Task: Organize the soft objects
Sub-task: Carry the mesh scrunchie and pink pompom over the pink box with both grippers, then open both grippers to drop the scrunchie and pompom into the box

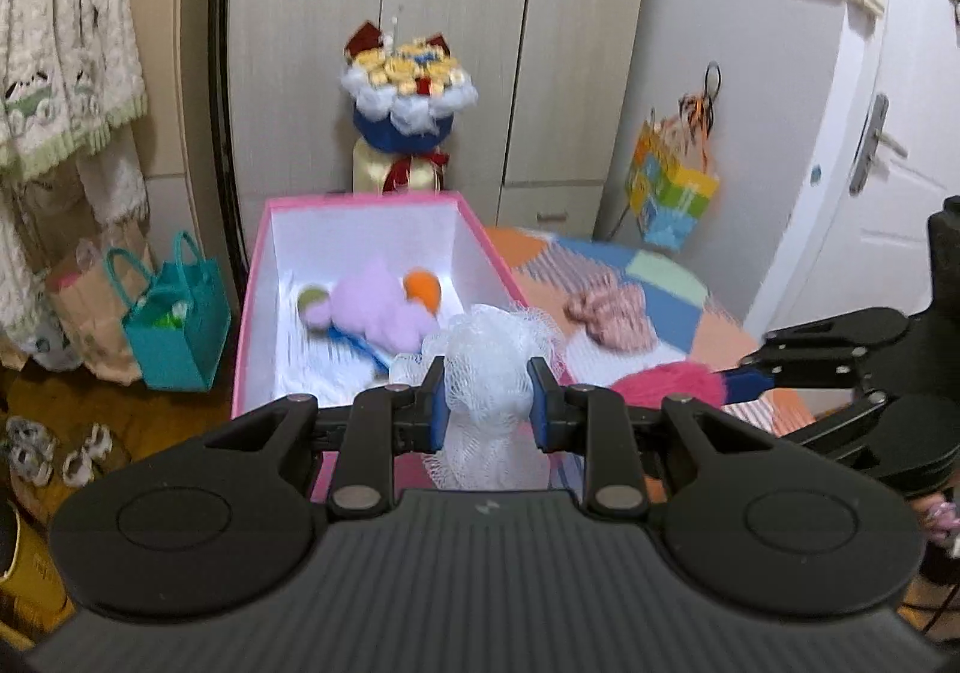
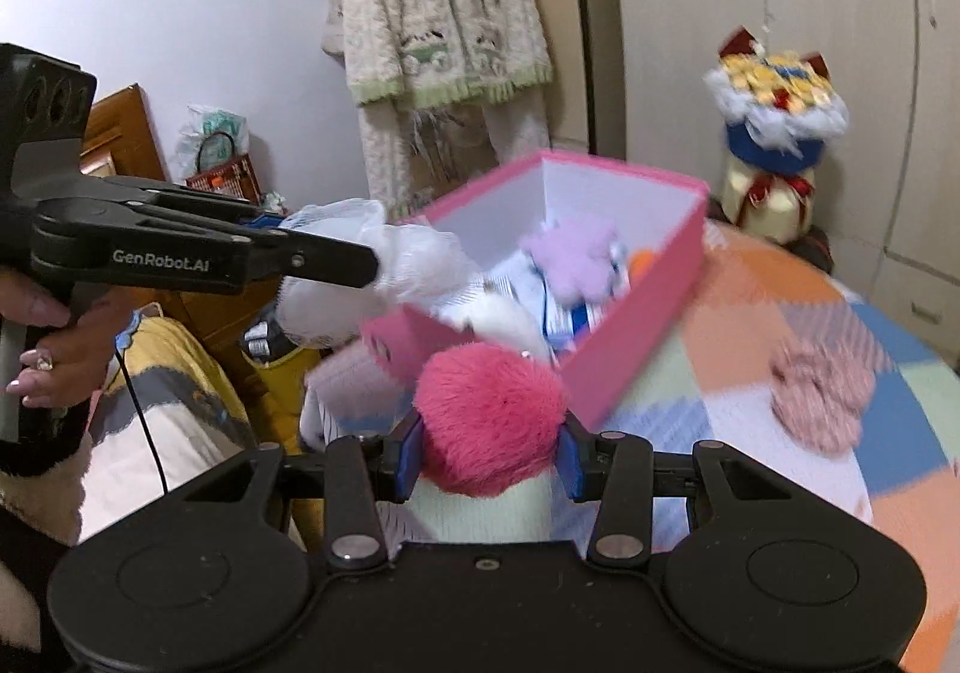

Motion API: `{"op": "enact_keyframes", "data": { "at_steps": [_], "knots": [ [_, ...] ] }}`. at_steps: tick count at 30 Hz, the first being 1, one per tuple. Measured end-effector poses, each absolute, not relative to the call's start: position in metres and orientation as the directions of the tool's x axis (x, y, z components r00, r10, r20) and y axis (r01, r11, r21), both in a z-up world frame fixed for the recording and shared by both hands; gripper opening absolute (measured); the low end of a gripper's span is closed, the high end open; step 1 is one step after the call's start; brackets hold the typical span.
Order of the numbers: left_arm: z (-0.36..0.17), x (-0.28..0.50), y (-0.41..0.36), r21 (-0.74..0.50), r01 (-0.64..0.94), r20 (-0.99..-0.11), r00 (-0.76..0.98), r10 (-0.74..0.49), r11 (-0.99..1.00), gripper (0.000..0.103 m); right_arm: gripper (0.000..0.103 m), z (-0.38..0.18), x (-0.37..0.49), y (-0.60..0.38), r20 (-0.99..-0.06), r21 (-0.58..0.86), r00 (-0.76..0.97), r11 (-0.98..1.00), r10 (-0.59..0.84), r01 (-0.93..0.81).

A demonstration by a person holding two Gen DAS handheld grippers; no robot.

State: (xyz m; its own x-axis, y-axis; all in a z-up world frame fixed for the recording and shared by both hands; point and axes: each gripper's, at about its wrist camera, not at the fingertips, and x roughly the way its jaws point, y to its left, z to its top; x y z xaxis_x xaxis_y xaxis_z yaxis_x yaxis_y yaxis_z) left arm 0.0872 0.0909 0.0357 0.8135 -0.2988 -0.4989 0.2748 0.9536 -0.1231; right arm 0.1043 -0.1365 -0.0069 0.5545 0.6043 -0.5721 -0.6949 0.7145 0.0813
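My left gripper (image 1: 487, 400) is shut on a white mesh bath pouf (image 1: 489, 355) and holds it above the near end of a pink box (image 1: 255, 277). The box holds a lilac plush toy (image 1: 384, 310), an orange ball (image 1: 422, 286) and white-blue cloth. My right gripper (image 2: 487, 454) is shut on a fluffy pink pompom (image 2: 489, 424), just before the box's near wall (image 2: 630, 337). The left gripper (image 2: 369, 265) with the pouf (image 2: 360, 277) shows at the left of the right wrist view. A pink knitted piece (image 1: 606, 313) (image 2: 819, 394) lies on the patchwork cover.
The box stands on a bed with a colourful patchwork cover (image 2: 780, 313). A wardrobe (image 1: 450, 42) and a toy bouquet (image 1: 408, 84) are behind it. A teal bag (image 1: 177, 331) and slippers (image 1: 36, 451) lie on the floor at left. A door (image 1: 888, 162) is at right.
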Motion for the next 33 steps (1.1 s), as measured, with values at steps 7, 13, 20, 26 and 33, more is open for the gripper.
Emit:
{"op": "enact_keyframes", "data": {
  "at_steps": [7, 13, 20, 26, 33],
  "knots": [
    [0.031, 0.142, 0.108, -0.104, 0.222, -0.486, 0.839, -0.244, 0.97, 0.026, 0.049, 0.005, 0.155, -0.1, -0.513, -0.046, 0.659, 0.749, 0.55, -0.661],
    [0.009, 0.192, 0.111, -0.076, 0.143, -0.531, 0.832, -0.162, 0.987, 0.026, 0.049, -0.009, 0.211, -0.073, -0.548, -0.074, 0.669, 0.768, 0.502, -0.637],
    [-0.015, 0.223, 0.113, -0.069, 0.131, -0.58, 0.802, -0.146, 0.989, 0.028, 0.049, -0.029, 0.235, -0.049, -0.587, -0.174, 0.676, 0.746, 0.445, -0.642],
    [-0.03, 0.248, 0.115, -0.073, 0.11, -0.62, 0.774, -0.131, 0.991, 0.028, 0.049, -0.04, 0.26, -0.04, -0.615, -0.211, 0.687, 0.759, 0.386, -0.616],
    [-0.033, 0.254, 0.115, -0.08, 0.075, -0.648, 0.753, -0.109, 0.994, 0.054, 0.057, -0.049, 0.27, -0.029, -0.592, -0.285, 0.729, 0.757, 0.344, -0.588]
  ]
}}
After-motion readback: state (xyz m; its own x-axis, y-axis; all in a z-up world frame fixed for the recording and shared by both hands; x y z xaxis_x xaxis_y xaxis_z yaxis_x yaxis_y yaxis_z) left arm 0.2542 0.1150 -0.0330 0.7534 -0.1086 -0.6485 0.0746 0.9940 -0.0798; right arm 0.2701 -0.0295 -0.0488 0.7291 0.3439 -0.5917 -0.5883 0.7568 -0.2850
